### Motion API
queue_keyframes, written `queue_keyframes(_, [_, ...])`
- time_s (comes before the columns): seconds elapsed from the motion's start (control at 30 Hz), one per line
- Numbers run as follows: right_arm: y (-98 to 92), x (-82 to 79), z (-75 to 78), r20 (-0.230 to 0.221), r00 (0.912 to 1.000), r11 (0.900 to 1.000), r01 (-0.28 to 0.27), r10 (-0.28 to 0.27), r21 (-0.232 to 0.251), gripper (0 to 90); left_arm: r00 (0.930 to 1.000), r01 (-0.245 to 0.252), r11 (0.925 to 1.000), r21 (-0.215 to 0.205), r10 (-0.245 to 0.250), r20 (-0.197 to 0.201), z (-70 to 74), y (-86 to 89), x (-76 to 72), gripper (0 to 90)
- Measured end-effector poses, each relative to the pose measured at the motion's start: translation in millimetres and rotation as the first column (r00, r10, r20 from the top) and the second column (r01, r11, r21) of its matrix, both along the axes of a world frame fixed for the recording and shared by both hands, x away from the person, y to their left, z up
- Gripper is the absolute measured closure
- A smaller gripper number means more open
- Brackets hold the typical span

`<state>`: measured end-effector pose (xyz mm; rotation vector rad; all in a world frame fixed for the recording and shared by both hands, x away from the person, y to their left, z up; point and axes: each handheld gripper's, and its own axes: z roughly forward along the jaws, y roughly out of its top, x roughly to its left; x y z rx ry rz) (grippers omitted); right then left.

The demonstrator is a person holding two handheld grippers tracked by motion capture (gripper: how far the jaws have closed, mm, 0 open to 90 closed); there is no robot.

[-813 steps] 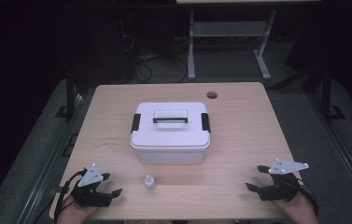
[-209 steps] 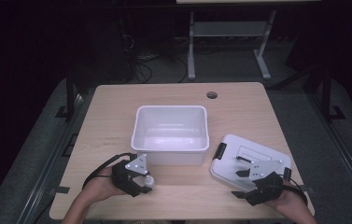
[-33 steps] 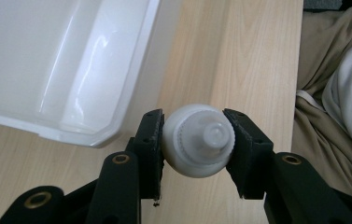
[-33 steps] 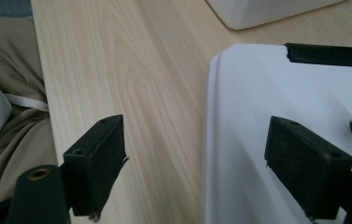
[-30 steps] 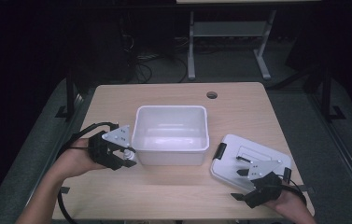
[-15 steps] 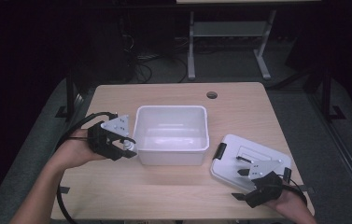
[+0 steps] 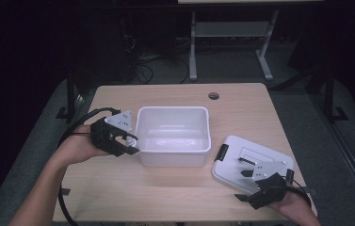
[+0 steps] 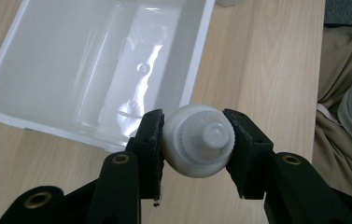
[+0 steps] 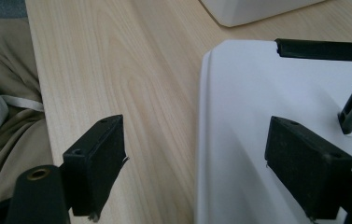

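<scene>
The left gripper [image 8: 197,140] has its jaws clamped on a small white plastic bottle [image 8: 198,145], cap toward the camera, probably just outside the left rim of the open white plastic tub [image 7: 173,136]. The right gripper [image 9: 194,163], jaws wide, straddles the near-right white lid's [image 9: 267,121] edge on the wooden counter [image 7: 165,193].

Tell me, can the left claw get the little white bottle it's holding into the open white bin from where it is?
Probably yes. The left claw grips the white bottle right beside the open bin, whose lid lies off to the side, with nothing between them.
</scene>
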<state>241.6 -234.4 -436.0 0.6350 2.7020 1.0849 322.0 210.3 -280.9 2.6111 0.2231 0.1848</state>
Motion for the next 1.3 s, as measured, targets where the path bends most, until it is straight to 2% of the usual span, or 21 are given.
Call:
queue_keyframes(0.5, [0.6, -0.5, 0.8, 0.002, 1.0000, 1.000, -0.004, 0.004, -0.003, 19.5, 0.9998, -0.019, 0.9998, -0.007, 0.019, -0.001, 3.8, -1.5, 13.2, 59.6])
queue_keyframes(0.67, [-1.0, -1.3, 2.2, 0.005, 1.0000, 1.000, 0.002, -0.002, 0.001, 19.5, 0.9998, -0.018, 0.9998, 0.008, 0.018, 0.004, 4.4, -6.1, 18.2, 59.6])
queue_keyframes(0.77, [-2.9, -1.1, 2.5, 0.019, 0.9998, 1.000, -0.002, 0.002, -0.003, 19.5, 0.9998, -0.020, 0.9997, 0.011, 0.020, 0.001, 2.7, -8.2, 22.8, 59.6])
queue_keyframes(0.93, [-4.8, -2.4, 3.7, 0.017, 0.9998, 1.000, 0.009, -0.009, 0.003, 19.5, 0.9996, -0.025, 0.9995, 0.017, 0.026, -0.007, -1.1, -11.4, 29.2, 59.6])
queue_keyframes(1.3, [-4.3, 0.5, 3.1, 0.009, 1.0000, 1.000, -0.002, 0.002, -0.003, 19.5, 0.9993, -0.031, 0.9987, 0.041, 0.032, -0.021, -7.8, -14.9, 38.5, 59.6])
